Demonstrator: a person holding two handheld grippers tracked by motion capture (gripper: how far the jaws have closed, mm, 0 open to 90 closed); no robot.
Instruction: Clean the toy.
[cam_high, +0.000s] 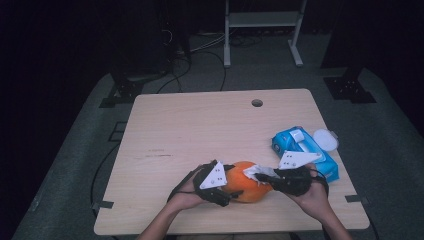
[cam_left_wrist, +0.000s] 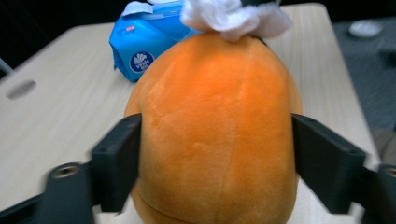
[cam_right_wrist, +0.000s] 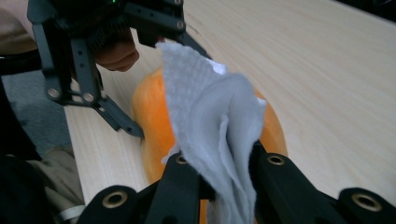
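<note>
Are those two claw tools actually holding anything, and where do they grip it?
Left gripper clamps the orange plush toy across its sides. Right gripper pinches a white wipe by its bunched lower end, against the toy.

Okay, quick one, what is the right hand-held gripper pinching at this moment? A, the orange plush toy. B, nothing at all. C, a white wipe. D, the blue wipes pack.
C: in the right gripper view the right hand-held gripper has its jaws closed on a white wipe draped over the orange plush toy, which the left hand-held gripper clamps.
</note>
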